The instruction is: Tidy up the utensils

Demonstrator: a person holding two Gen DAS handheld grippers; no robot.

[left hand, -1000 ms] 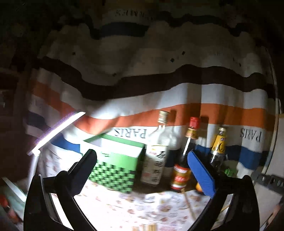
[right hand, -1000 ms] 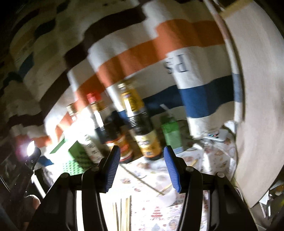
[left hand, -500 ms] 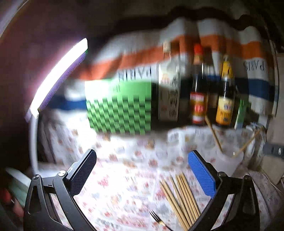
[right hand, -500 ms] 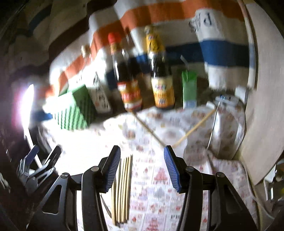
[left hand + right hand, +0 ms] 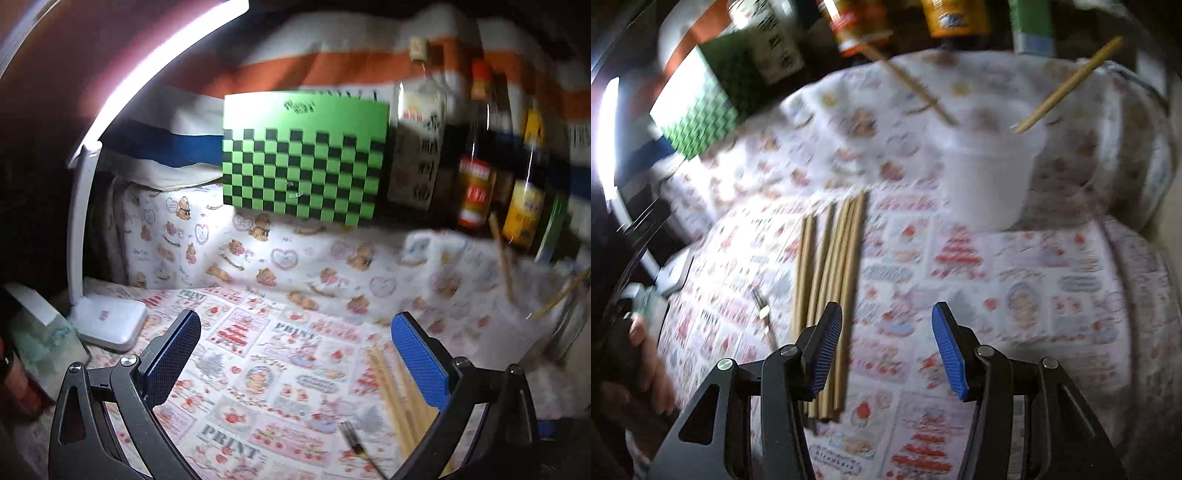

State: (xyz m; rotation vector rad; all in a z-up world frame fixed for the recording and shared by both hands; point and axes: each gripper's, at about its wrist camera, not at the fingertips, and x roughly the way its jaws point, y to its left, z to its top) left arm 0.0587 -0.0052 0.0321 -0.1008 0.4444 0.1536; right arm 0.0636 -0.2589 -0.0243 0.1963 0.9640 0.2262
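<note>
Both the left tongs (image 5: 295, 354) and the right tongs (image 5: 886, 343) stand open and empty above the patterned bench (image 5: 1052, 280), where a row of chopsticks (image 5: 831, 266) lies beside a small fork (image 5: 762, 314), near a white cup (image 5: 993, 177) holding two more sticks.
</note>
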